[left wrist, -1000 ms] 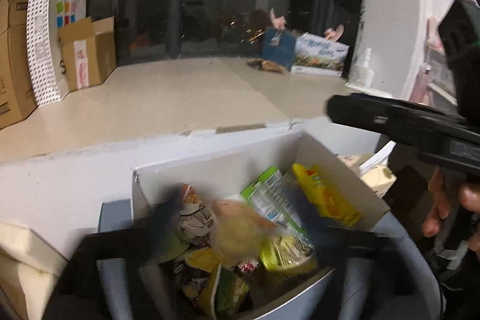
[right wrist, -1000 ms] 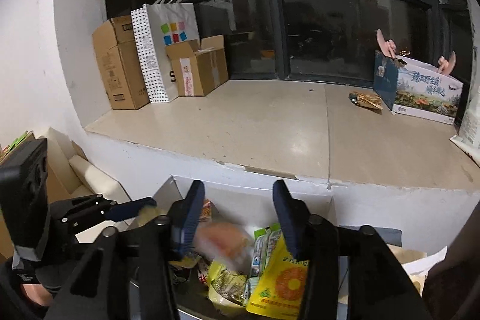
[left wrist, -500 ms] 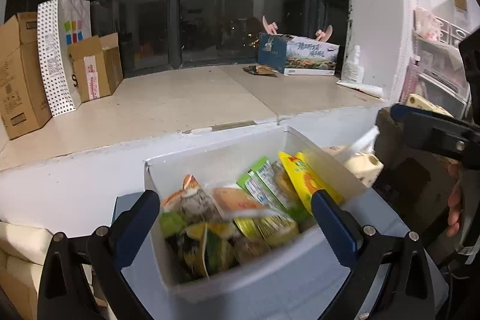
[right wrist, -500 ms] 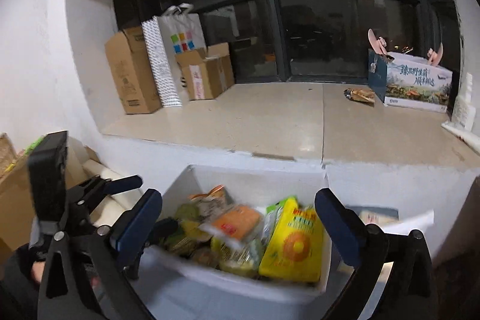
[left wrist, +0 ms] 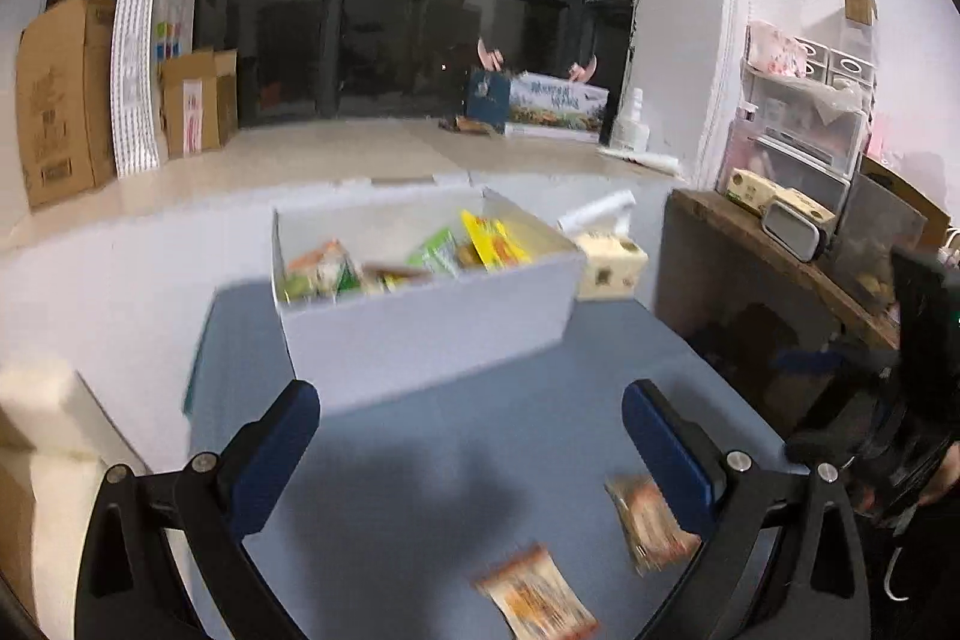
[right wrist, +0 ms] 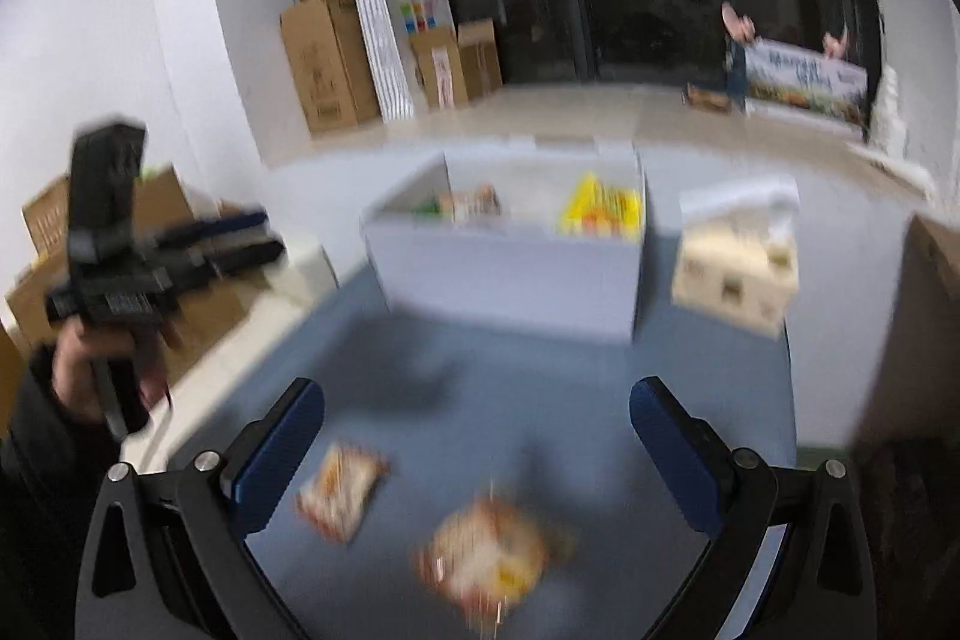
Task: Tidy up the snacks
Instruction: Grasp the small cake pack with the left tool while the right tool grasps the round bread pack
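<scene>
While your blue counter (left wrist: 456, 436) carries the white box (left wrist: 420, 322) of mixed snack packets (left wrist: 480, 244), two orange packets (right wrist: 342, 490) lie loose near you. Your left claw (left wrist: 471, 436) and right claw (right wrist: 477, 436) both gape wide, empty, angled downward.

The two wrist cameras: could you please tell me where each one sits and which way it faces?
Left wrist: on the left gripper, looking forward and down over the blue table at the white box of snacks; its open fingers show, with the right gripper at the right edge.
Right wrist: on the right gripper, facing the same box; its open fingers show, with a hand holding the left gripper at left.
Shared: table, box, tissue pack, two loose snack packets.
</scene>
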Motion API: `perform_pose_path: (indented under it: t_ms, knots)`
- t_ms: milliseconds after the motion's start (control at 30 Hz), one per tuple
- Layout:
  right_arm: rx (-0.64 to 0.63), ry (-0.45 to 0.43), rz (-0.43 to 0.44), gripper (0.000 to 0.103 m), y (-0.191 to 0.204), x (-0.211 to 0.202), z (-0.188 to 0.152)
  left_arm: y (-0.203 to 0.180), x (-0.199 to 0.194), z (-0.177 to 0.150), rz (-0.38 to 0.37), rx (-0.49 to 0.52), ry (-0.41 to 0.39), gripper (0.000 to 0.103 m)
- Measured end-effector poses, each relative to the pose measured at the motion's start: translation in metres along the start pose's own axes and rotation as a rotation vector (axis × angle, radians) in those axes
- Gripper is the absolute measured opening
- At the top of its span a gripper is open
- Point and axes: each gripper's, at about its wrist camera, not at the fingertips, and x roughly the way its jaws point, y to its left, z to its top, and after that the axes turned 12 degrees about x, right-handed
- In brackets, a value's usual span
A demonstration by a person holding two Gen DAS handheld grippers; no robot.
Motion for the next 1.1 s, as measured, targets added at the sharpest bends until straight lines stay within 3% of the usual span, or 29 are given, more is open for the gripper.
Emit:
perform_pose_path:
  t_ms: [167,267,533,800,900,1100]
  knots:
    - [0.031,0.126,-0.071,0.103,-0.01,0.02,-0.062,-0.023,-0.008,-0.038,0.013,-0.001,0.058,0.103]
    - [0.037,0.18,-0.079,0.103,-0.011,0.035,-0.082,-0.035,-0.005,-0.06,-0.022,-0.01,0.104,0.103]
    - [-0.004,0.261,-0.158,0.103,-0.012,0.085,-0.086,-0.048,0.014,-0.09,-0.03,-0.003,0.194,0.103]
    - [-0.058,0.238,-0.202,0.102,-0.01,0.111,-0.081,-0.059,0.027,-0.101,-0.043,0.012,0.235,0.103]
    - [-0.059,0.206,-0.208,0.083,-0.007,0.106,-0.081,-0.062,0.031,-0.103,-0.042,0.022,0.25,0.103]
    - [0.001,0.19,-0.171,0.077,-0.015,0.095,-0.078,-0.064,0.043,-0.105,-0.035,0.025,0.284,0.103]
